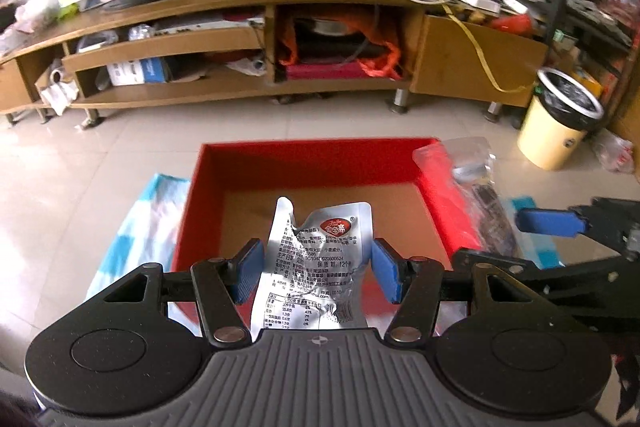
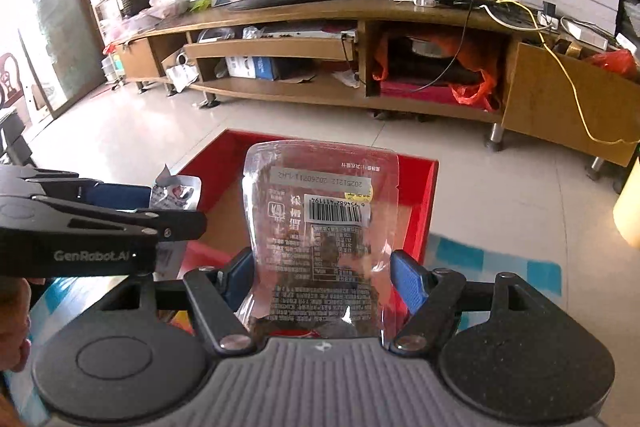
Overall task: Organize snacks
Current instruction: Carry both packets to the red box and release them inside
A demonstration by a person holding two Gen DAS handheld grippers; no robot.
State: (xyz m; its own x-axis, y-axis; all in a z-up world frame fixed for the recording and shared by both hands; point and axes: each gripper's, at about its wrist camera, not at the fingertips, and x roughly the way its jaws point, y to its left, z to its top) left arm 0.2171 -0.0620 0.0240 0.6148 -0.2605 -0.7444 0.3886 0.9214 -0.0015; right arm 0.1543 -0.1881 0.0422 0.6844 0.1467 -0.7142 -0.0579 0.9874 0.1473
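A silver snack packet (image 1: 320, 263) is clenched in the left tongs (image 1: 318, 269), a clear snack pouch (image 2: 320, 227) in the right tongs (image 2: 320, 277). Both are held upright above the red box (image 1: 320, 157), which lies directly ahead and below.

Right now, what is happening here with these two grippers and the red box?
A person holds a gripper in each hand over a red box that stands open on the tiled floor. The left gripper is shut on a crumpled silver snack packet. The right gripper is shut on a clear snack pouch with a barcode. Both packets hang above the box, and the part of the box floor that shows is bare.
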